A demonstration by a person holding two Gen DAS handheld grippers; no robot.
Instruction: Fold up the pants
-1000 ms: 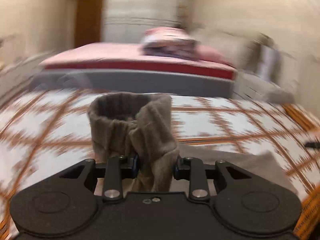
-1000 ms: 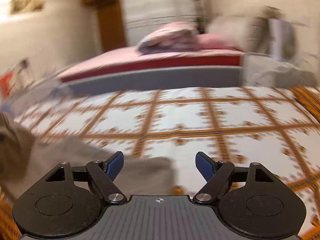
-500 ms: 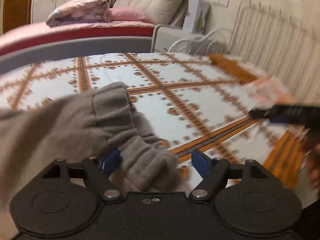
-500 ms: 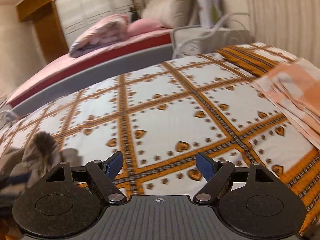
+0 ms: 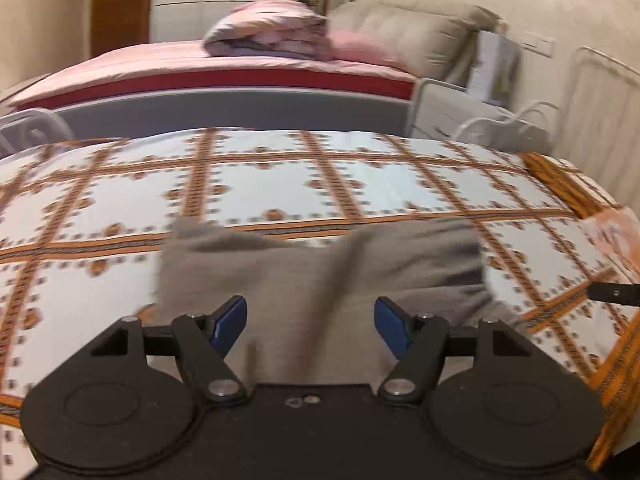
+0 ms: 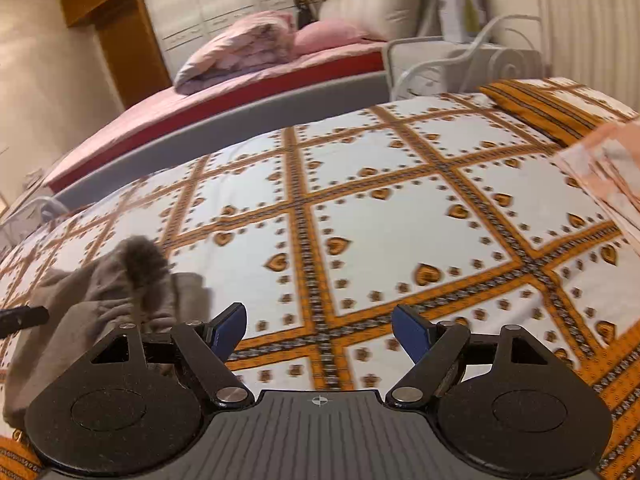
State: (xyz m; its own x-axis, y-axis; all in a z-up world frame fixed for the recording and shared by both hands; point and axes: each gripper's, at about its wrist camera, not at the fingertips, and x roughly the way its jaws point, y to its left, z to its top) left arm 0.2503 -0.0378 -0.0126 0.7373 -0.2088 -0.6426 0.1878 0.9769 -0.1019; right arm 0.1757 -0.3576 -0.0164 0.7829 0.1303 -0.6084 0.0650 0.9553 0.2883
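The grey-brown pants lie in a folded, rumpled heap on the patterned bedspread. My left gripper hovers just before them with its blue pads apart and its jaws closing. The cloth lies under and beyond the gap, and the pads do not press on it. In the right wrist view the pants sit at the lower left, one ribbed cuff sticking up. My right gripper stands open over bare bedspread, to the right of the pants, with nothing between its fingers.
A folded orange-pink cloth lies at the bed's right edge. Beyond the bed stands a second bed with pink bedding and a white metal frame. The other gripper's black tip shows at the edge of each view.
My left gripper has let go of the pants' cuff and opened. The pants have dropped onto the bed. The right gripper has stayed open and shifted across the bedspread.
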